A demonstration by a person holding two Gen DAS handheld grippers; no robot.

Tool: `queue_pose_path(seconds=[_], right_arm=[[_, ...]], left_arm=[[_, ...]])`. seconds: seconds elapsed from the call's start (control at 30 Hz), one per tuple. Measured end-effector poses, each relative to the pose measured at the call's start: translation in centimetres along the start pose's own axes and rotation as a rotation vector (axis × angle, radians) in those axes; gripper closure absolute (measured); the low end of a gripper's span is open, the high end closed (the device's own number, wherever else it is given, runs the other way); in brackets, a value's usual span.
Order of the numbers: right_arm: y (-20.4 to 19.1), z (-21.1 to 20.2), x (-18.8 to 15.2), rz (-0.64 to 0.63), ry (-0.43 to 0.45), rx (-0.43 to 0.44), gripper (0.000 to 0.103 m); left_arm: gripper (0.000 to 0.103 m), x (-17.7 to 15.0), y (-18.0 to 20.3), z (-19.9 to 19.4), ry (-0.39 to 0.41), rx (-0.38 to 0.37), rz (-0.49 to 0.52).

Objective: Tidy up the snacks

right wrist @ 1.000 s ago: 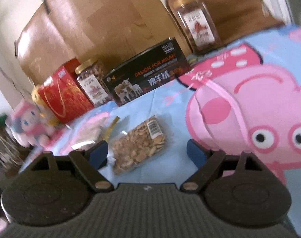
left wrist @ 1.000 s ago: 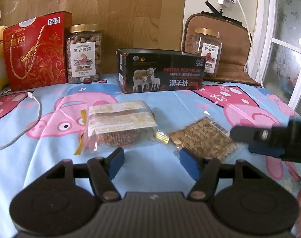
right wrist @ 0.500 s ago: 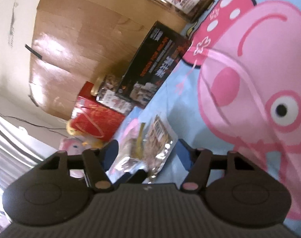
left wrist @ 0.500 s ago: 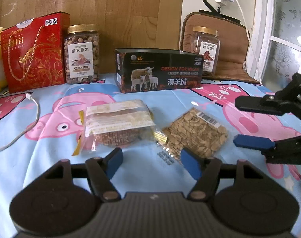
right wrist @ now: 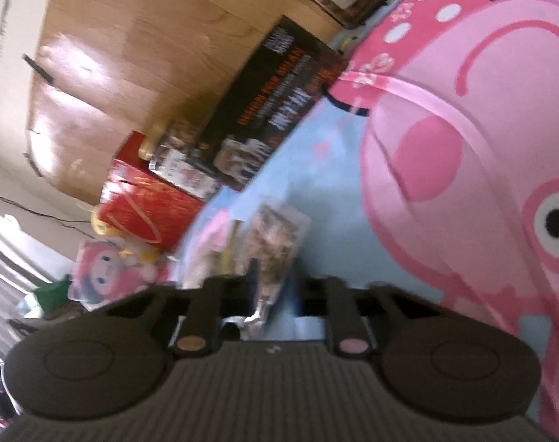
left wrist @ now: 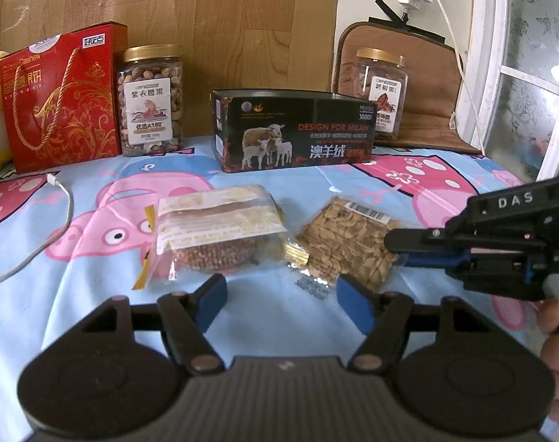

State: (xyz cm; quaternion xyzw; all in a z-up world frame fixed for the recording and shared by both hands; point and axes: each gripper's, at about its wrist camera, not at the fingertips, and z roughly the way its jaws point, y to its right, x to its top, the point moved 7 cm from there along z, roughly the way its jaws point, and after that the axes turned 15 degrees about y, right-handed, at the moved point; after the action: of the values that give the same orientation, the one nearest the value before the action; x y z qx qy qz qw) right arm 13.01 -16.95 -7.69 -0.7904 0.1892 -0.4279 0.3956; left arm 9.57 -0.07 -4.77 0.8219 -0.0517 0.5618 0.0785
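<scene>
The right gripper (left wrist: 397,248) pinches the peanut packet's (left wrist: 347,241) edge; the left gripper (left wrist: 281,304) hovers spread wide. The cookie bag (left wrist: 217,235) lies just beside.

Black box (left wrist: 292,130): "DESIGN FOR MILAN"; right gripper (left wrist: 397,248): "DAS"; nut jar (left wrist: 150,101): "A180".

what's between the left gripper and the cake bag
Nothing: in the left wrist view only bare cartoon bedsheet separates the open left gripper from the cake bag.

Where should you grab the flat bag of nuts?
Pinch the nut bag by its thin right edge, coming in low from the right. It lies flat, so only an edge fits between fingers. The right hand-held gripper is already there.
</scene>
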Motion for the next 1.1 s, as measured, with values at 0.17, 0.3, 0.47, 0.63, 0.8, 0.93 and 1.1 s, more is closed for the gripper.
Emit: queue_pose_path(seconds=[0.17, 0.3, 0.47, 0.63, 0.8, 0.93, 1.1], right_arm=[[0.6, -1.2, 0.4, -0.011, 0.040, -0.020, 0.091], [1.6, -2.9, 1.0, -0.008, 0.066, -0.040, 0.091], [2.6, -5.5, 1.3, -0.043, 0.108, -0.067, 0.090], [2.9, -6.0, 1.1, -0.058, 0.129, -0.046, 0.091], [2.6, -5.9, 0.9, -0.098, 0.148, -0.037, 0.091], [2.5, -5.9, 0.7, -0.126, 0.161, -0.032, 0.091], [2.4, -5.8, 0.7, -0.143, 0.173, -0.031, 0.089]], left_arm=[[0.034, 0.0, 0.1, 0.0, -0.003, -0.003, 0.005], [0.034, 0.0, 0.0, 0.0, -0.001, -0.012, -0.004], [0.034, 0.0, 0.1, -0.2, 0.001, -0.038, -0.010], [0.031, -0.2, 0.7, -0.1, -0.010, -0.017, 0.040], [0.031, -0.3, 1.1, 0.0, -0.018, 0.000, 0.079], [0.031, -0.3, 1.2, 0.1, -0.022, 0.007, 0.095], [0.030, -0.3, 1.2, 0.1, -0.023, 0.009, 0.099]])
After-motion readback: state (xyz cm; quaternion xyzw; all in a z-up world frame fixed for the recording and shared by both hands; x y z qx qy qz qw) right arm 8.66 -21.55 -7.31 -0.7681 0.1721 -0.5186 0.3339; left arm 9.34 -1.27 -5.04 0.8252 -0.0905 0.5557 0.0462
